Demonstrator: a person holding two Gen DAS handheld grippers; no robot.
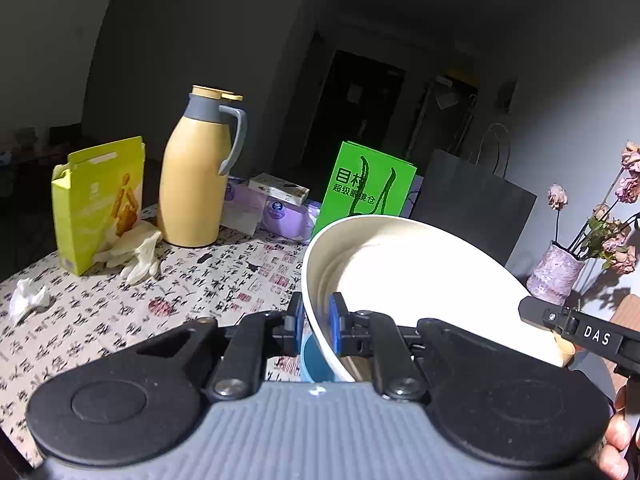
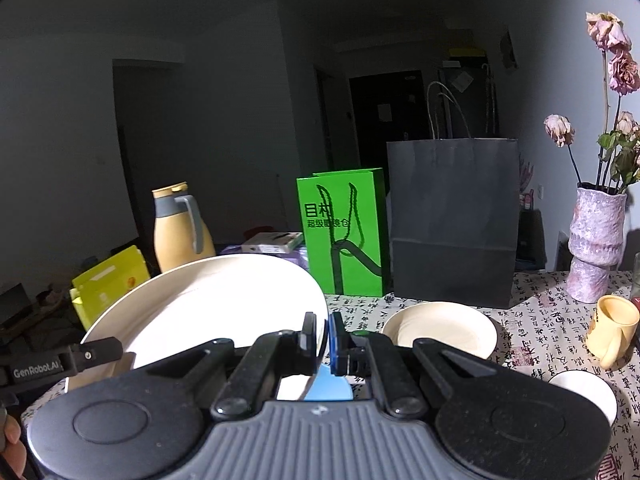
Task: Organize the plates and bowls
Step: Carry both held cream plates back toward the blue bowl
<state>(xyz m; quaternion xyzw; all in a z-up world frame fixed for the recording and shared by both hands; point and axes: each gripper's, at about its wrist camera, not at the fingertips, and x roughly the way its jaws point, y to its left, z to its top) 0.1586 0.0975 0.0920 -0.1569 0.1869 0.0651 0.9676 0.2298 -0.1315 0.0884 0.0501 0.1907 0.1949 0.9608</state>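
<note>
Together we hold the large cream plate [image 1: 420,276] tilted up off the table [image 1: 120,320], one gripper on each side of it. Our left gripper [image 1: 316,320] has its blue-padded fingers closed on the plate's rim, one pad [image 1: 333,322] inside the dish and the other behind it. Our right gripper [image 2: 322,338] pinches the opposite edge of the same plate [image 2: 208,312] in the same way, its fingers drawn nearly together with the thin rim between them. Each camera catches the other tool's black finger reaching the far edge of the plate (the right wrist view shows one labelled GenRobot.AI at the lower left).

Beneath the raised plate something blue [image 2: 328,386] shows between the fingers; we cannot tell what it is. On the patterned tablecloth to the right lie a smaller cream plate [image 2: 440,328], flat, and a white bowl [image 2: 584,396] near the edge of view, with a yellow mug [image 2: 612,328] tipped just beyond it.

Further back stand a green paper bag [image 2: 344,236] and a dark paper bag [image 2: 452,220] side by side, a yellow thermos jug [image 1: 196,172], a yellow-green carton [image 1: 100,204] with pale gloves [image 1: 132,252] beside it, and a mottled vase [image 2: 596,240] of dried roses.
</note>
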